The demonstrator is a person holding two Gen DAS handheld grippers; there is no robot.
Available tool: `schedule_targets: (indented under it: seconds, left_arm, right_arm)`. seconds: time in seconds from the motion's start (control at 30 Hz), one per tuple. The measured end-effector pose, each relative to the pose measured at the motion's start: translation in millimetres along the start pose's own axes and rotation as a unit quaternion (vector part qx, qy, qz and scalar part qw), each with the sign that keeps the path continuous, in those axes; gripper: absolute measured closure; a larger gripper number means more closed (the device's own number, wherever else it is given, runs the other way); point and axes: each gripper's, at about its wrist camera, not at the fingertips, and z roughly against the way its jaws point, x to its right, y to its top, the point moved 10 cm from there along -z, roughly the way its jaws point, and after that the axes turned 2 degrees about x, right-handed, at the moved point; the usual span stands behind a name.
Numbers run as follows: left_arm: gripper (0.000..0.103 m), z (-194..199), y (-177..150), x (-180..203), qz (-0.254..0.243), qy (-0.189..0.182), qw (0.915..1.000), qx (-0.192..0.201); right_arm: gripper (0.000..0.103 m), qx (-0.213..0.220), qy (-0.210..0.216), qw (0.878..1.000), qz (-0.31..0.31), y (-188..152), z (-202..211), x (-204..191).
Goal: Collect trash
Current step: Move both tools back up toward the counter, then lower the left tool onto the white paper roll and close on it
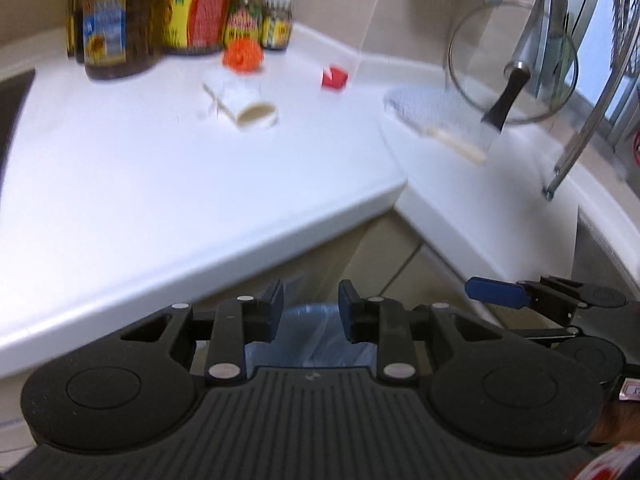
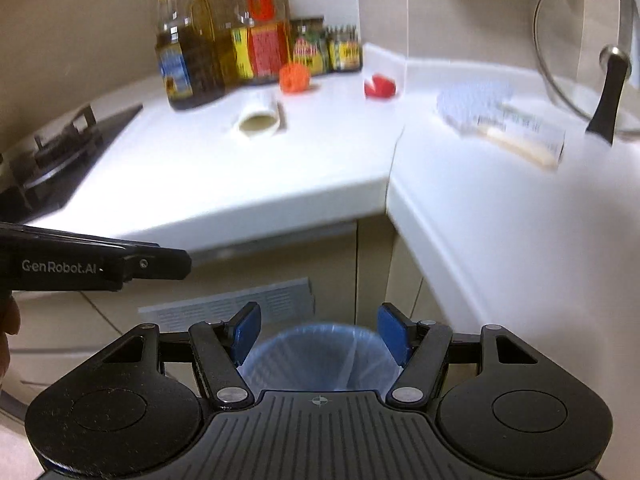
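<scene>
A tipped white paper cup [image 1: 250,105] [image 2: 260,116], a crumpled orange scrap [image 1: 243,56] [image 2: 295,76] and a red wrapper [image 1: 334,77] [image 2: 379,86] lie on the white counter [image 1: 160,168] [image 2: 240,168]. A blue-lined bin [image 1: 316,340] [image 2: 320,356] stands on the floor below the counter corner. My left gripper [image 1: 311,310] is open and empty above the bin. My right gripper [image 2: 320,334] is open and empty above the bin too; it also shows in the left wrist view [image 1: 496,293].
Oil bottles and jars [image 1: 120,20] [image 2: 224,48] stand at the back. A blue-white cloth [image 1: 432,110] [image 2: 476,104] with a packet, and a glass lid [image 1: 516,60] [image 2: 592,52], sit on the right counter. A stove [image 2: 52,160] is at left.
</scene>
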Motion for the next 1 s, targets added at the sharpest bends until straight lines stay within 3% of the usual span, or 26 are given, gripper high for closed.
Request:
schedule_targets:
  seconds: [0.43,0.57,0.73,0.8,1.0]
  left_arm:
    - [0.07,-0.3,64.1,2.2,-0.006,0.007,0.9987,0.051]
    - [0.056,-12.3,86.3,-3.9,-0.008,0.026,0.9978,0.061]
    - [0.045,-38.8,112.6,-17.5,0.001,0.054,0.9965,0.064]
    - [0.035,-50.9,123.7,-24.7,0.01,0.071,0.9955,0.063]
    - [0.031,-95.7,155.1,-40.9,0.016,0.11,0.9924,0.053]
  right_arm:
    - [0.038,0.07,-0.056,0.996,-0.022,71.2,10.0,58.8]
    - [0.038,0.081,-0.07,0.994,-0.025,92.0,3.8,81.0]
    - [0.038,0.087,-0.07,0.994,-0.022,111.0,-10.1,101.2]
    - [0.038,0.083,-0.07,0.994,-0.02,117.0,-17.1,108.0]
    - [0.038,0.082,-0.069,0.994,-0.024,130.4,-38.7,129.1]
